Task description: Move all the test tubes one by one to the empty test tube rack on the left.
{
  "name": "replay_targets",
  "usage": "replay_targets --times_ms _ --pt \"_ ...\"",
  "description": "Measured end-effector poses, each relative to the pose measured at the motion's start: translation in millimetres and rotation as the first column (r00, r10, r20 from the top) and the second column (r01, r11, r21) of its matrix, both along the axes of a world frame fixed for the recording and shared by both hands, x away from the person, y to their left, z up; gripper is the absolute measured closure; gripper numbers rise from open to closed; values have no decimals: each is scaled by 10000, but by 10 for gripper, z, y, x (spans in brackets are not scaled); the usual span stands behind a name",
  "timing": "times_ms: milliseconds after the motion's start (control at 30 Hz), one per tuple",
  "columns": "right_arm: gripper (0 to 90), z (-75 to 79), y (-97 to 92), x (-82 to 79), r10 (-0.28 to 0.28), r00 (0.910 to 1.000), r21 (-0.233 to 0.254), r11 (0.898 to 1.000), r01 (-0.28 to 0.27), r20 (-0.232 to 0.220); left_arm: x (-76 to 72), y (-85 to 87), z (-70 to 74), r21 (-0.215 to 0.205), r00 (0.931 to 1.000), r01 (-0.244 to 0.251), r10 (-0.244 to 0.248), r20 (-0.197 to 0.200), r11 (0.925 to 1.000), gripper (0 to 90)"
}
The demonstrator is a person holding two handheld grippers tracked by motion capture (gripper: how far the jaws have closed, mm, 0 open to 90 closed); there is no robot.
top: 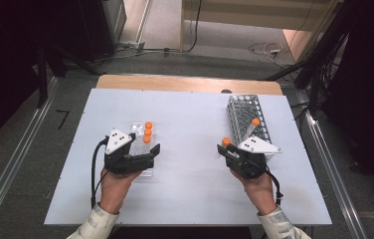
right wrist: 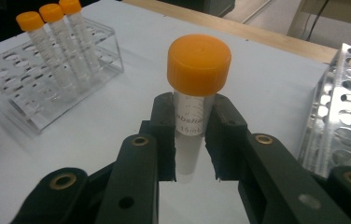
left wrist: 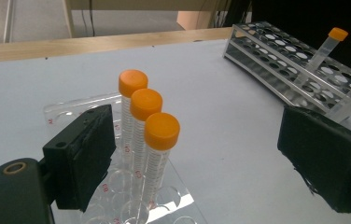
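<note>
Orange caps mark every tube on the white table (top: 190, 189). From above, the right gripper (top: 227, 148) sits beside the metal rack (top: 247, 117) with one orange dot at its tip; the right gripper view makes plain what that is: a capped tube (right wrist: 197, 88) clamped upright between the two black jaws, pads pressing its clear body just under the cap. A second tube (left wrist: 320, 51) leans in the metal rack, its tilt clearest in the left gripper view. The left gripper (top: 142, 154) hovers at the clear plastic rack (top: 145, 172), and its own view shows the jaws standing wide apart, holding nothing, with three capped tubes (left wrist: 141, 126) upright in a row in the rack just past the left pad.
</note>
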State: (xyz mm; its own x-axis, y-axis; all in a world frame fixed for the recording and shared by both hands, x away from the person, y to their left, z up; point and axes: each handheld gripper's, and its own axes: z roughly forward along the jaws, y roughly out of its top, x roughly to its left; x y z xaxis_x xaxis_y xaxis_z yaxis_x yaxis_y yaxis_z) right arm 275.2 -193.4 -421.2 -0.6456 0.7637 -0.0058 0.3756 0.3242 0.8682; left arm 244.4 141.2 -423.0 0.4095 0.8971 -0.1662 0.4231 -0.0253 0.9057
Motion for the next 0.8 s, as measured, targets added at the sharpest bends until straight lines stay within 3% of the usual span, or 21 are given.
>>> replay_targets --times_ms 533,800 --pt "717 -133 396 -68 1004 9949 -380 9942 -1008 -128 -43 -121 12 28 9991 431 -431 38 9991 122" --pt "717 -182 626 -98 1490 9886 -494 9875 -1498 -203 -85 -223 26 -57 9959 899 -898 61 9959 123"
